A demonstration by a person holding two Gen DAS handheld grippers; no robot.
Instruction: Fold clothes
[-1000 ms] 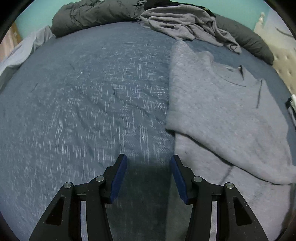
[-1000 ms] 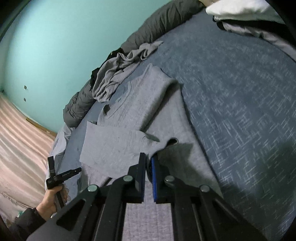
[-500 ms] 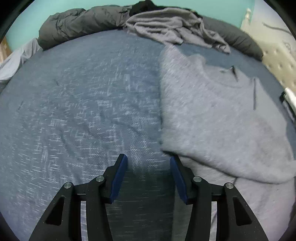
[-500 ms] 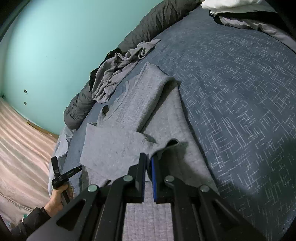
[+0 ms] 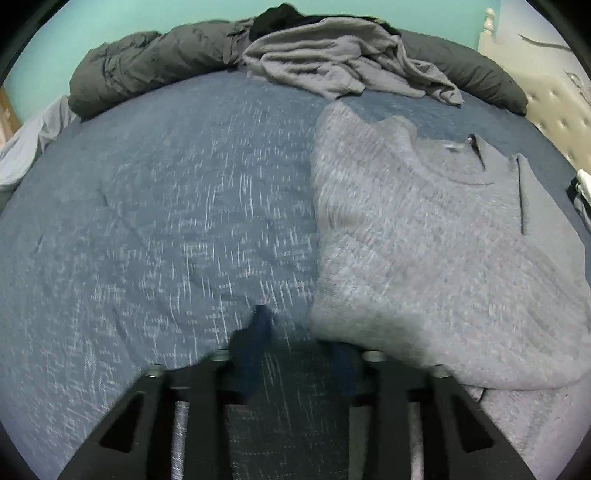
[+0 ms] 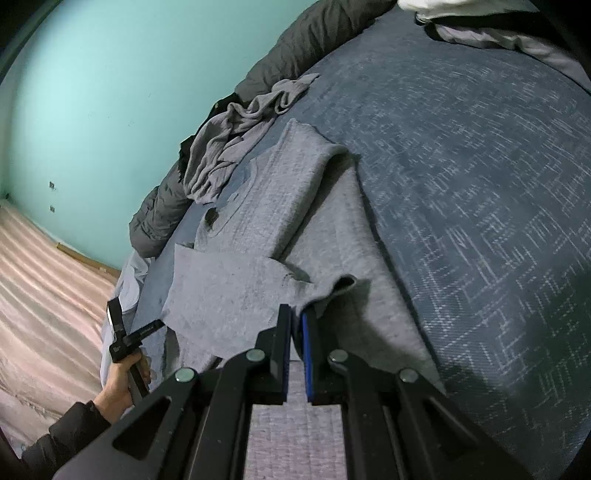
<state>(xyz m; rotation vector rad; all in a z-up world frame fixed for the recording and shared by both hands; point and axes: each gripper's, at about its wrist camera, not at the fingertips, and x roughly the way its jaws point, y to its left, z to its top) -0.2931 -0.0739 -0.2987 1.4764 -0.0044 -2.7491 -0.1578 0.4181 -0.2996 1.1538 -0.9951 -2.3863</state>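
A grey sweater (image 5: pixel 424 240) lies on the blue bed cover (image 5: pixel 166 221), partly folded, with its collar toward the far right. My left gripper (image 5: pixel 301 343) is open at the sweater's near left edge. Its right finger is partly covered by that edge, and the picture there is blurred. In the right wrist view the sweater (image 6: pixel 258 221) has a sleeve folded across its body. My right gripper (image 6: pixel 296 317) is shut on a raised fold of the sweater's fabric. The left gripper (image 6: pixel 133 332) also shows there, held in a hand (image 6: pixel 122 380) at the sweater's far side.
A crumpled grey garment (image 5: pixel 343 62) and a dark duvet (image 5: pixel 147 62) lie along the far edge of the bed. A padded headboard (image 5: pixel 554 107) stands at the right. White and dark clothes (image 6: pixel 480 22) are piled at the bed's other end. Bare cover (image 6: pixel 480 166) lies beside the sweater.
My left gripper has moved forward and right, so the sweater's edge now reaches its right finger. The right gripper stays shut on the fabric, almost still.
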